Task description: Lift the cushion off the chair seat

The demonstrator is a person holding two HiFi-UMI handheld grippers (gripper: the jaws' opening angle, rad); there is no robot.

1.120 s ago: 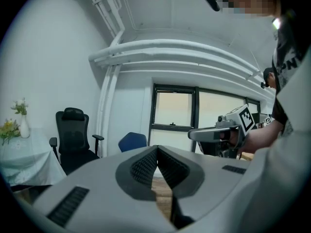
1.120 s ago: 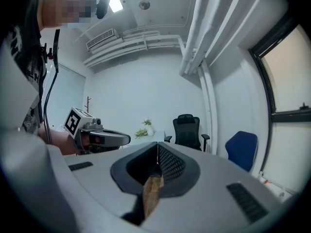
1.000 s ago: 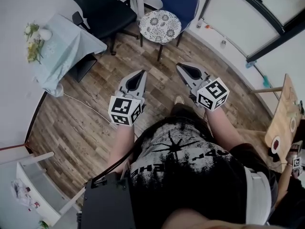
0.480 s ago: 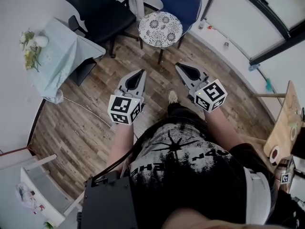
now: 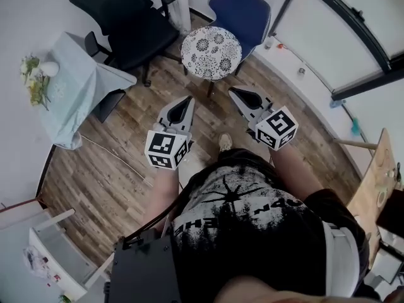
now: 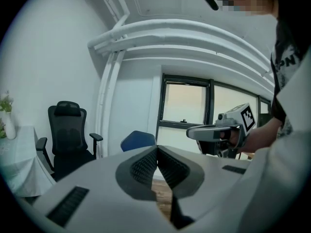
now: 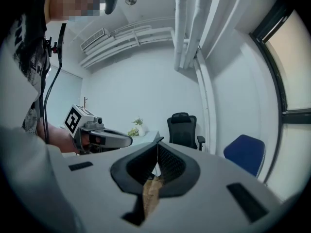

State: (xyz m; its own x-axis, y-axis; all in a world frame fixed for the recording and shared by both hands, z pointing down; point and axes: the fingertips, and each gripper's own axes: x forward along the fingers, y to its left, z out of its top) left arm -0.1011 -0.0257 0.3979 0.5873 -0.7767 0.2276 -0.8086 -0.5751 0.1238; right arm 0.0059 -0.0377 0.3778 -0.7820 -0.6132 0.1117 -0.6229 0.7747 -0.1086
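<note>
Patterned black-and-white cushion (image 5: 211,51) sits on a seat (image 5: 211,76) at 12 o'clock, just ahead of both grippers and apart from them. Left gripper (image 5: 187,100) and right gripper (image 5: 232,91) both have jaws pinched together, empty, pointing its way.

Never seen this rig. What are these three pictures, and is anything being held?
No robot here: a person holds a two-jaw gripper in each hand. The head view comes from a camera on the person's head, looking steeply down; it shows the left gripper and the right gripper. The other two pictures come from cameras riding on each gripper, looking along its jaws. In both, the jaws are together with nothing between them, so nothing is held. Ahead, on the wood floor: a round patterned cushion on a chair, a blue chair behind it, a black office chair and a cloth-covered table.
</note>
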